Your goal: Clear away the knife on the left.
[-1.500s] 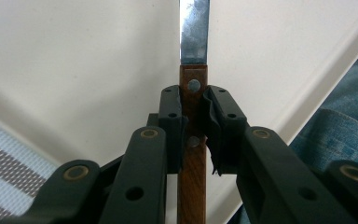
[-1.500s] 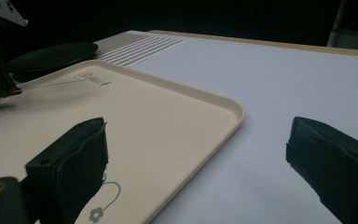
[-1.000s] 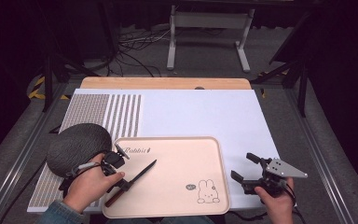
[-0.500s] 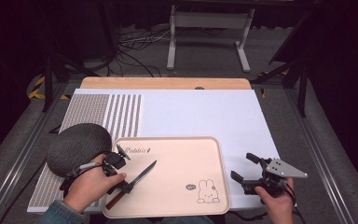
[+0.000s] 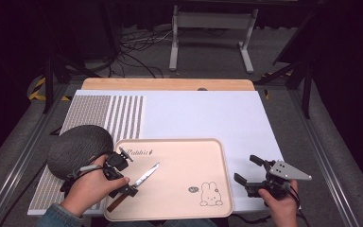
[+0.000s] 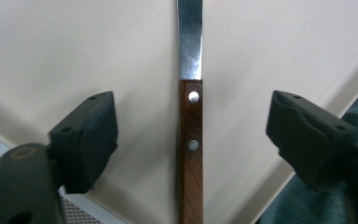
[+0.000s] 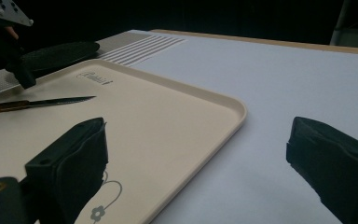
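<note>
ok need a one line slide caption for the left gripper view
Left gripper open, its jaws having just spread off the wooden-handled knife, which lies between them on the beige tray.

The knife has a brown wooden handle with two silver rivets and a slim, bright steel blade that tapers to a point. It lies flat on the beige tray, in that tray's left part, slanted so the blade tip points up and to the right toward the tray's middle while the handle end reaches toward the near left corner. In the left gripper view the knife's handle lies free on the tray, with bare tray on either side of it.
</note>
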Available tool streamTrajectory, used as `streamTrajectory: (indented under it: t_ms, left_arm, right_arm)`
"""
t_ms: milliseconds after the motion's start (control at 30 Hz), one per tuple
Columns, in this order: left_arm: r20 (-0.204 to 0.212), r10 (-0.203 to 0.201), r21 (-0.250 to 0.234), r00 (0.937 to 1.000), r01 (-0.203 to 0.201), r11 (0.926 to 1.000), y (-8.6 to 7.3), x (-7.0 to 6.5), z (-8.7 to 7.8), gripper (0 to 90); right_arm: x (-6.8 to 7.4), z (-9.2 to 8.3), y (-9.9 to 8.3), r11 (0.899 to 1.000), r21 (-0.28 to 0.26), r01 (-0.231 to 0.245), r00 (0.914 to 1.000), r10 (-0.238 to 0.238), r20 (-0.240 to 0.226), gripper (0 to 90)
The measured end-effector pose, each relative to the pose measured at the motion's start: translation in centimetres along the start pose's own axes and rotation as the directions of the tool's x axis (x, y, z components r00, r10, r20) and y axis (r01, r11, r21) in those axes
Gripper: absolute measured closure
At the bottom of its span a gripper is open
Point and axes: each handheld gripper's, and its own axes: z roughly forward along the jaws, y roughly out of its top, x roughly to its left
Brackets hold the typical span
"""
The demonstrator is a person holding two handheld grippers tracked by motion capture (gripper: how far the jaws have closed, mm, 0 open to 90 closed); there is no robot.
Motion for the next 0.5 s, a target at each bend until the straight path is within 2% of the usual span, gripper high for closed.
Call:
streamTrajectory:
  t_ms: [33, 67, 100, 133, 167, 267, 300, 400, 433, 500]
  left_arm:
    - [-0.015, 0.025, -0.016, 0.9996, -0.025, 0.9996, 0.1, -0.2, -0.1, 13.8]
    - [-0.042, 0.072, -0.046, 0.9965, -0.074, 0.9962, 0.3, -0.4, -0.2, 14.7]
    - [-0.050, 0.102, -0.064, 0.9935, -0.105, 0.9924, 0.4, -0.5, -0.3, 15.9]
    - [-0.050, 0.102, -0.064, 0.9935, -0.105, 0.9924, 0.4, -0.5, -0.3, 17.1]
    - [-0.056, 0.116, -0.095, 0.9917, -0.121, 0.9881, 0.5, -0.7, -0.4, 17.1]
    - [-0.080, 0.155, -0.134, 0.9847, -0.165, 0.9772, 0.8, -0.9, -0.4, 23.5]
    - [-0.089, 0.182, -0.152, 0.9792, -0.194, 0.9691, 1.0, -1.0, -0.4, 25.9]
    - [-0.084, 0.241, -0.175, 0.9669, -0.252, 0.9517, 1.3, -1.4, -0.1, 34.0]
    - [-0.086, 0.263, -0.180, 0.9608, -0.275, 0.9445, 1.5, -1.5, 0.0, 37.1]
    - [-0.107, 0.309, -0.187, 0.9451, -0.324, 0.9273, 1.7, -1.7, 0.1, 49.0]
  right_arm:
    - [0.0, 0.0, 0.0, 1.000, 0.001, 0.001, 1.0000, -0.001, 0.001, 6.2]
    - [0.0, 0.0, 0.0, 1.000, 0.001, 0.001, 1.0000, -0.001, 0.001, 6.2]
    - [0.0, 0.0, 0.0, 1.000, 0.000, 0.001, 1.0000, -0.001, 0.001, 6.2]
    - [0.0, 0.0, 0.0, 1.000, 0.000, 0.001, 1.0000, -0.001, 0.001, 6.2]
    - [0.0, 0.0, 0.0, 1.000, 0.000, 0.003, 1.0000, -0.003, 0.000, 6.2]
    - [0.0, 0.0, 0.0, 1.000, 0.000, 0.002, 1.0000, -0.002, 0.000, 6.2]
    - [0.0, 0.0, 0.0, 1.000, 0.000, 0.000, 1.0000, 0.000, 0.000, 6.2]
    - [0.0, 0.0, 0.0, 1.000, 0.000, 0.001, 1.0000, -0.001, 0.000, 6.2]
    - [0.0, 0.0, 0.0, 1.000, 0.000, 0.001, 1.0000, -0.001, 0.000, 6.2]
    - [0.0, 0.0, 0.0, 1.000, 0.000, 0.001, 1.0000, -0.001, 0.000, 6.2]
